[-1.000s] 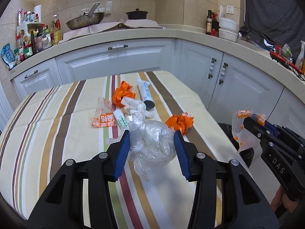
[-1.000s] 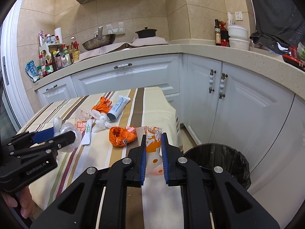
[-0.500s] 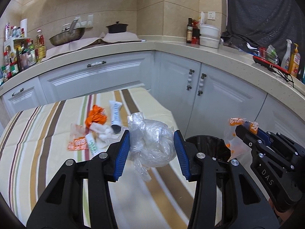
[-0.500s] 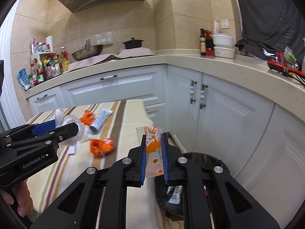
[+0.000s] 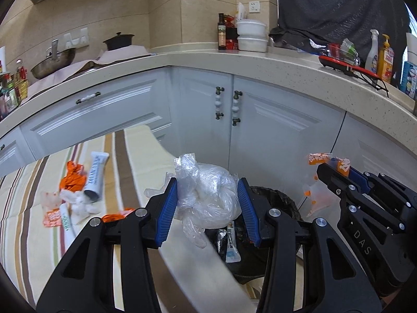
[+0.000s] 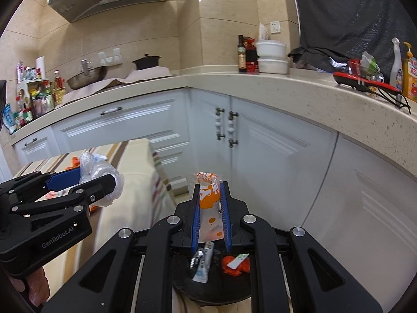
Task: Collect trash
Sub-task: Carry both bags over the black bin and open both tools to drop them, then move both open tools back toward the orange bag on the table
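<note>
The left claw [image 5: 207,203] is partly open, its blue pads pressed against both sides of a crumpled clear plastic bag [image 5: 206,195], which it holds clear of the table [image 5: 31,237]. The bag hangs at the table's near edge, with the black trash bin [image 5: 273,198] showing just behind and below it. The right claw [image 6: 211,214] is fully closed on an orange-and-white snack wrapper [image 6: 209,203], which stands upright between its pads directly above the bin's opening. The bin stands on the floor beside the table, in front of the white corner cabinets [image 5: 260,130].

Inside the bin the right wrist view shows a small squeezed tube [image 6: 203,263] and a crushed orange wrapper [image 6: 235,264] with a pale slip lying on it.

Remaining on the striped tablecloth, seen from the left wrist: a white tube [image 5: 95,176], an orange crumpled wrapper [image 5: 73,180] just beside it, a wad of white tissue [image 5: 80,203], a small orange-printed sachet [image 5: 52,215], a narrow white stick packet [image 5: 66,217], and a second orange scrap [image 5: 114,216] partly hidden by the left claw's frame.

A fingertip of the person's left hand [image 6: 36,287] shows under the left claw's body in the right wrist view.
</note>
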Action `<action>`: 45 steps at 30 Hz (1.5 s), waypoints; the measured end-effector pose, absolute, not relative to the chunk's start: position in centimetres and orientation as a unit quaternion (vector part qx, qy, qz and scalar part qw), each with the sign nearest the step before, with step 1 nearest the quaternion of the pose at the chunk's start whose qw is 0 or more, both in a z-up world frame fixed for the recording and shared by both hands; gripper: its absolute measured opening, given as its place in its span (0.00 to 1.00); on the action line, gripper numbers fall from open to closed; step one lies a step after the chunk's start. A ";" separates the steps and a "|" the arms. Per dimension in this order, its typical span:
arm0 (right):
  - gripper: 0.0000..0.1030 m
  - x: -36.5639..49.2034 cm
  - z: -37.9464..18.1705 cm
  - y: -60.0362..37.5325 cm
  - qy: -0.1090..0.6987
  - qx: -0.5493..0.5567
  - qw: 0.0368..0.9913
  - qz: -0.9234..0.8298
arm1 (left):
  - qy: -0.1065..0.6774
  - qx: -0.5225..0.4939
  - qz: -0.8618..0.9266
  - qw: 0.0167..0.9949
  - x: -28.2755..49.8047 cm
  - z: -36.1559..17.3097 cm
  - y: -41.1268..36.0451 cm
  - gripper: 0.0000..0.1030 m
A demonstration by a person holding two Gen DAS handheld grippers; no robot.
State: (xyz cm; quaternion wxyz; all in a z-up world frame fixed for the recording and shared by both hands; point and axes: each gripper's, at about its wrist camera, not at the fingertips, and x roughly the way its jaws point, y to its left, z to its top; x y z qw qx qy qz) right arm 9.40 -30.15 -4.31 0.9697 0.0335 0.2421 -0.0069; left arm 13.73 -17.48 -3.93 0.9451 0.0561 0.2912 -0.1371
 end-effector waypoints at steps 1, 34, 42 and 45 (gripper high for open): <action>0.15 9.6 -4.6 -30.5 0.244 0.034 0.969 -0.009 | 0.292 0.058 -0.139 0.944 14.0 -4.1 -18.0 0.44; 0.53 12.1 -6.1 -28.8 0.259 0.053 0.964 0.005 | 0.305 0.042 -0.081 0.948 15.9 -5.3 -13.9 0.70; 0.54 12.0 -5.4 -23.9 0.260 0.042 0.964 0.046 | 0.301 0.018 -0.030 0.953 14.7 -4.3 -7.3 0.71; 0.56 12.1 -5.2 -22.0 0.260 0.035 0.963 0.062 | 0.299 0.010 -0.013 0.954 14.1 -4.0 -4.9 0.71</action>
